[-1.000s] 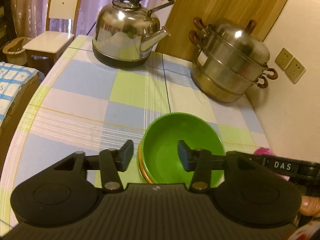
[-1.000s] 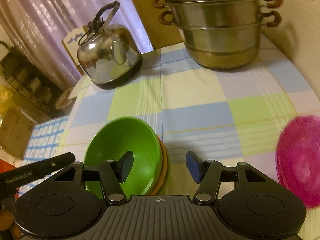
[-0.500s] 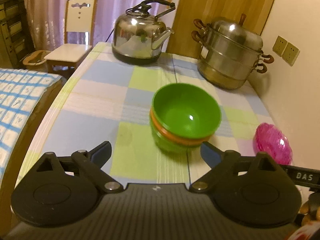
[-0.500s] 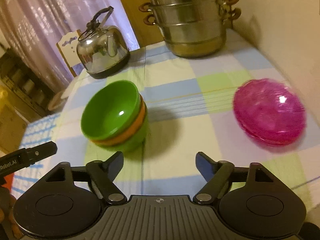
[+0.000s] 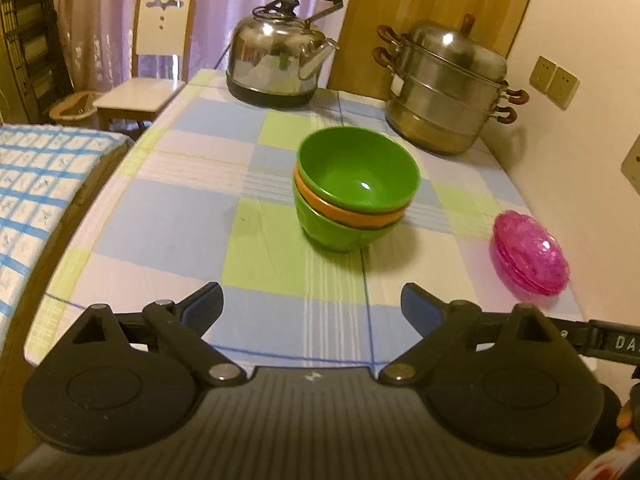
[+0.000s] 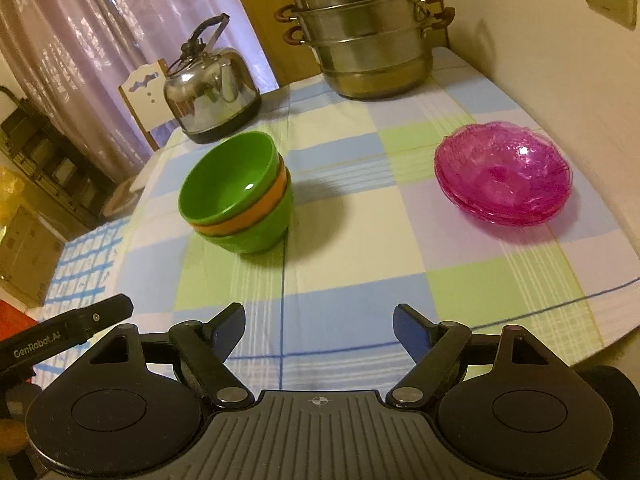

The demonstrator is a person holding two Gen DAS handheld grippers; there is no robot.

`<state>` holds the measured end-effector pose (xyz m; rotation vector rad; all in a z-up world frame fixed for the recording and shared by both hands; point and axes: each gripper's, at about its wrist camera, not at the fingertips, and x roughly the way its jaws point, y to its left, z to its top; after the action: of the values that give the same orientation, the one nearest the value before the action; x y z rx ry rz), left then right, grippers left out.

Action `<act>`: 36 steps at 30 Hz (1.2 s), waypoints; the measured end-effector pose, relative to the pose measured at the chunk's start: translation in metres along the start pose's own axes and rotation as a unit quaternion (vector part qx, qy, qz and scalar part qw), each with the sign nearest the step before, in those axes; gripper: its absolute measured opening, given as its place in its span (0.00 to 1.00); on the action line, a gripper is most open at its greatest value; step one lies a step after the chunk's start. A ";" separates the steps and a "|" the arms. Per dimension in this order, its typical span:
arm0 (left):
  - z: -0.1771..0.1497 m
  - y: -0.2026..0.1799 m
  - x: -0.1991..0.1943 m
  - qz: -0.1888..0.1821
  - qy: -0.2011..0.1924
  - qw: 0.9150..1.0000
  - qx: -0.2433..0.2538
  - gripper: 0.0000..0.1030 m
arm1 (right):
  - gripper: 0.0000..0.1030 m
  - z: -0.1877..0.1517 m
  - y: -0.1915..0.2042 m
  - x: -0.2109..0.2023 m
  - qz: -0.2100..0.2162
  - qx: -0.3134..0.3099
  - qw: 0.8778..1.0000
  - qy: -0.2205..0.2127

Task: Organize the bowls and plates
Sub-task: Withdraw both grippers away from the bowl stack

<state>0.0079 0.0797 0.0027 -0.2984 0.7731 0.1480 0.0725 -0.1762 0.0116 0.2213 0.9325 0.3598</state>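
Centrally on the checked counter (image 5: 168, 216) stands the bowl stack (image 5: 354, 190): 3 nested bowls, green on top, orange in the middle, green at the bottom. Upright, the top bowl sits slightly askew in the others. Nothing touches it.

Pink plates (image 6: 502, 174), translucent, stacked near the counter's right edge close to the wall, well apart from the bowl stack. Count looks like 3, but I cannot tell for sure.

Left tool (image 5: 312, 304): jaws spread wide, nothing between them, only cloth showing in the gap. They opened within the last second and have held at that width since. Tool sits at the near edge of the counter, well short of the bowl stack, pointing down toward it.

Right tool (image 6: 319, 326): jaws also apart and empty; opened in the same way over the last second, then held. It hangs over the near edge, the bowl stack ahead to its left, the pink plates ahead to its right.

Far end of counter: steel kettle (image 5: 280, 64) on a dark base at left, tiered steel steamer pot (image 5: 444, 88) with brown handles at right by the wall. Beyond: a white chair (image 5: 152, 76), purple curtain (image 5: 120, 0). Wall sockets (image 5: 554, 82) on the right wall. Blue-checked cloth (image 5: 32, 200) beside the counter at left.
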 end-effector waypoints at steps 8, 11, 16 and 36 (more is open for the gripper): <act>-0.008 -0.005 -0.010 0.007 0.018 1.000 0.006 0.92 | 0.78 -0.017 -0.006 -0.006 -0.024 -0.002 1.000 -0.005; -0.006 -0.003 -0.010 -0.002 0.028 1.000 -0.007 0.92 | 0.78 -0.020 -0.007 -0.006 -0.022 0.004 1.000 0.007; -0.007 -0.006 -0.011 0.006 0.021 1.000 0.010 0.92 | 0.78 -0.022 -0.005 -0.006 -0.040 -0.007 0.999 0.007; 0.002 0.003 0.014 -0.011 0.055 0.998 -0.011 0.92 | 0.78 -0.015 -0.017 0.009 -0.029 0.026 0.999 0.030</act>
<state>0.0182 0.0830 -0.0064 -0.3387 0.8766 0.1209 0.0688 -0.1883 -0.0091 0.2322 1.0069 0.2895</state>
